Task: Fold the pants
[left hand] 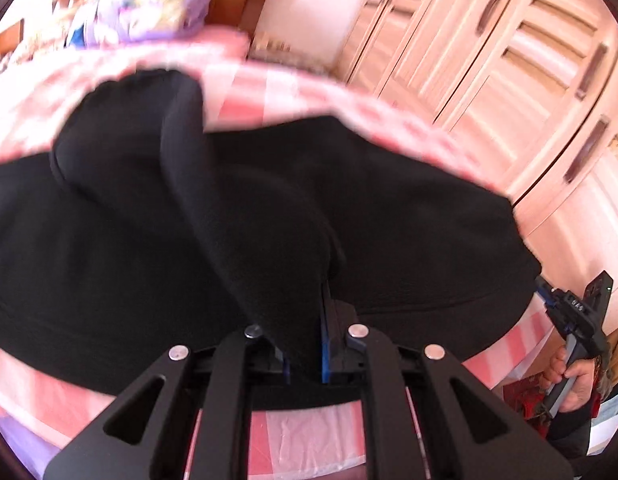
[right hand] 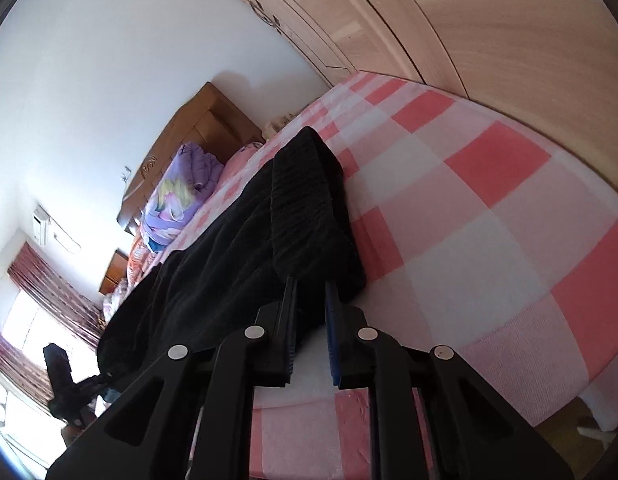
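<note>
Black pants point(left hand: 269, 208) on checked bedsheet point(right hand: 489, 200) (apparently rumpled)

black pants point(left hand: 149, 240), bunched and draped, on pink checked bedspread point(right hand: 489, 208)

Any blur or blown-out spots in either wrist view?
Left wrist view: motion blur smears the pillow, bedsheet and wardrobe; the pants are nearly featureless black. Right wrist view: sharp, though the window is blown out and fisheye bends the sheet's checks.
</note>
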### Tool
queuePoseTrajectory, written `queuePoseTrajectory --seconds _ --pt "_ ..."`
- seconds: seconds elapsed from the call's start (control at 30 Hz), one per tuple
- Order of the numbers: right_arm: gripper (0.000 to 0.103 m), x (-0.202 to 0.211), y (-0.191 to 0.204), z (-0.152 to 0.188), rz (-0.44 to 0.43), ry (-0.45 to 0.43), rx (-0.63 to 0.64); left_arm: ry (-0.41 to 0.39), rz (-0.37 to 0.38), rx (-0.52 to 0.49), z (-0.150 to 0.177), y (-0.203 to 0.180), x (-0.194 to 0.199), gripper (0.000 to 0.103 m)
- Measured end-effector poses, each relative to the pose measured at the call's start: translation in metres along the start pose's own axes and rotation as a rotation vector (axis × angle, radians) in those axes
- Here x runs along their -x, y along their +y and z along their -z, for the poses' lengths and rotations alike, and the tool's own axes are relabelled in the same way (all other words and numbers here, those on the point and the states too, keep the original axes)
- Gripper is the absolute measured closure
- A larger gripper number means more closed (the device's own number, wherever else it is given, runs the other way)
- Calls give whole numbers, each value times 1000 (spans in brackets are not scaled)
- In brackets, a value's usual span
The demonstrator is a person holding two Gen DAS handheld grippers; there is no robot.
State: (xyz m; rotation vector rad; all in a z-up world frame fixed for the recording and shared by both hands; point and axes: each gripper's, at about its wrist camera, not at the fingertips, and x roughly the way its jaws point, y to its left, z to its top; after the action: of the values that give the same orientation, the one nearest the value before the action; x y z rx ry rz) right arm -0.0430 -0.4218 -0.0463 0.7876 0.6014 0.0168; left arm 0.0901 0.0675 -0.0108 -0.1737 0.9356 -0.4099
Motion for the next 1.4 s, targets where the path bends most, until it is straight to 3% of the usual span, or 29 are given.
queuePoseTrajectory --seconds 0.13,0.23,0.3,0.4,0.47,0.57,0.6,0.67,0.7,0.73,0.8,0.93,1.2,1.4 --pt "94 14 18 -9 -31 -27 28 -2 4 15 8 5 -1 94" --pt "94 20 27 -8 -41 -35 50 -61 27 33 0 5 20 93" --pt "94 15 26 -3 15 -17 65 -85 8 9 -6 -1 28 93" --pt "90 11 16 7 96 -6 67 -48 -22 -4 -2 -3 14 93" --pt "89 12 8 12 118 8 46 4 -6 48 4 11 -5 93" --pt "87 11 4 13 142 28 52 0 35 93 6 20 -10 90" --pt "78 9 3 13 148 34 54 -1 35 95 6 21 -10 90" --pt "51 9 4 12 89 25 50 2 31 95 6 20 -9 90" --pt "24 10 7 11 74 16 58 2 29 96 7 20 -8 90" --pt "15 11 13 11 106 -1 80 2 29 96 8 20 -8 90" --pt "18 9 18 11 134 2 115 1 29 94 8 19 -6 90" --pt "44 10 13 11 163 12 111 0 49 105 6 22 -4 90" --pt "48 -11 32 9 273 64 257 7 75 137 5 29 -9 89" --pt "53 -26 33 2 215 63 212 10 79 139 7 32 -9 87"
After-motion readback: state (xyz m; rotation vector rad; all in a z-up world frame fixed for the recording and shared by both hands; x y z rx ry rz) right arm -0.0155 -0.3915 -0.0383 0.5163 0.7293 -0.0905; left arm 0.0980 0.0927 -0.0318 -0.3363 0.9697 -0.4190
